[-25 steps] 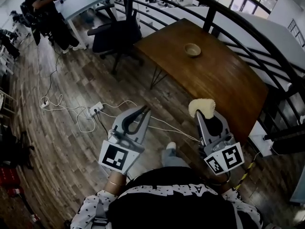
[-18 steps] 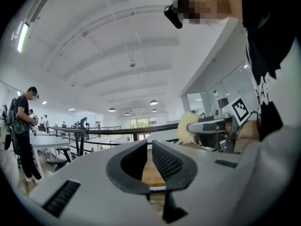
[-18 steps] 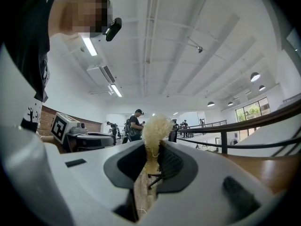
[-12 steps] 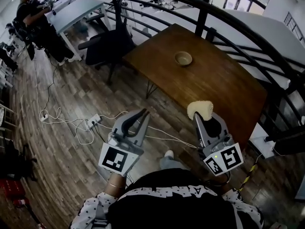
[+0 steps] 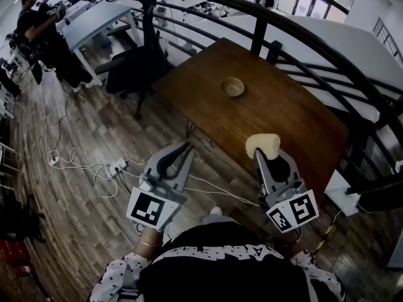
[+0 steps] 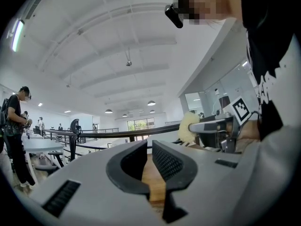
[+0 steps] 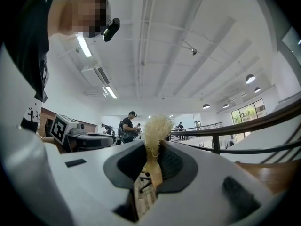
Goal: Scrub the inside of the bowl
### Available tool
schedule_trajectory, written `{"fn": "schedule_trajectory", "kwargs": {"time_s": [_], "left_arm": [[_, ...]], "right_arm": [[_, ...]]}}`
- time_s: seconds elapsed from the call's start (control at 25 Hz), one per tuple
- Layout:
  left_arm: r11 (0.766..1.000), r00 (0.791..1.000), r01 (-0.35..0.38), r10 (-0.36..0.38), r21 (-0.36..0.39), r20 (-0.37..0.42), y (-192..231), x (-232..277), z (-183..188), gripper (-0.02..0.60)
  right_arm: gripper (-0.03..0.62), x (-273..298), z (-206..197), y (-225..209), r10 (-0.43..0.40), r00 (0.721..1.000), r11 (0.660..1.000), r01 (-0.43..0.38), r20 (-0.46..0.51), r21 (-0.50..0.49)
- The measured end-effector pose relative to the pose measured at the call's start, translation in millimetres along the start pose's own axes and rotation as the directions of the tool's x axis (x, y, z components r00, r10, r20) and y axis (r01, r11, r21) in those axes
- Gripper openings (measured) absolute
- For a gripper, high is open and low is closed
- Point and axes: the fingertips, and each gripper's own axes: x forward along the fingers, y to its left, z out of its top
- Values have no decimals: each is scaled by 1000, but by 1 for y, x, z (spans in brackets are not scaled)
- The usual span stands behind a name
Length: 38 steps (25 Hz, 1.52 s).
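Bowl: We saw the small bowl (image 5: 232,87) sitting on the brown table (image 5: 296,124). It was well apart from both of our grippers.
Left gripper: Our left gripper (image 5: 184,147) had its jaws together. There was nothing between them.
Right gripper: Our right gripper (image 5: 264,155) was pinched tight on a pale, fluffy scrubber (image 5: 262,143). The fluffy end stuck out past the jaw tips.
Done so far: We had the scrubber in hand, and that looked like all. Nothing was touching the bowl.
Left to do: We thought almost the whole job was left. We needed to get to the table, reach the bowl, maybe hold it steady with the empty gripper, and rub the scrubber around its inside.
Writing: We saw white letters on the black shirt (image 5: 217,251), but we could not read them. The square markers (image 5: 152,207) on the grippers showed only black and white patterns, no words. We saw no brand on the bowl or the scrubber.
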Motion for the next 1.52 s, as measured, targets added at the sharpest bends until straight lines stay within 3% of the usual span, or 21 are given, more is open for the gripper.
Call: {"fn": "schedule_trajectory", "kwargs": {"time_s": [0.44, 1.0, 1.52], "left_arm": [[999, 999, -34, 35, 4, -11, 10, 25, -2, 18], [998, 998, 65, -65, -17, -15, 54, 102, -23, 20], [987, 987, 153, -156, -53, -41, 135, 194, -47, 23]], "right_arm": [[61, 15, -5, -26, 25, 1000, 999, -26, 14, 33], [61, 64, -12, -69, -64, 998, 998, 64, 2, 7], [61, 154, -26, -123, -163, 986, 987, 163, -25, -8]]}}
